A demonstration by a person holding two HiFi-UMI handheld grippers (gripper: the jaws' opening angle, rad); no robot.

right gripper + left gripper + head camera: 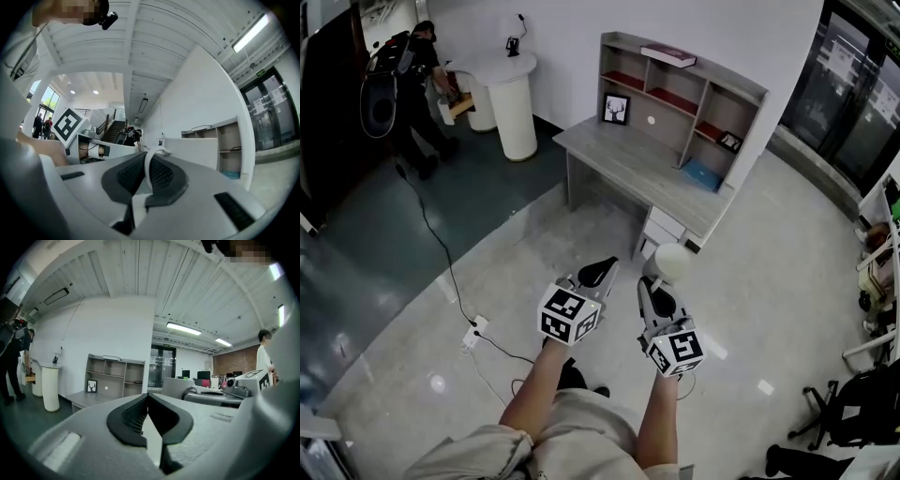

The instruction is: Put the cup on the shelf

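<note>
A white cup [671, 262] hangs in front of me over the floor, held by its thin handle [151, 161] in my right gripper [660, 278], which is shut on it. The right gripper view shows the handle pinched between the dark pads, with the cup's pale body [192, 152] just beyond the gripper [149, 158]. My left gripper [600, 272] is level beside it, its tips together and nothing between them [148, 394]. The grey shelf unit [684, 94] stands on a desk [628, 164] some way ahead, also seen as the shelf [115, 376] and the shelf [229, 140].
The shelf holds a framed picture [616, 109], a book [667, 54] on top and a blue item [701, 173]. A white round stand [514, 103] and a person [412, 84] are at the back left. A cable and power strip [473, 330] lie on the floor. Chairs [853, 403] stand at the right.
</note>
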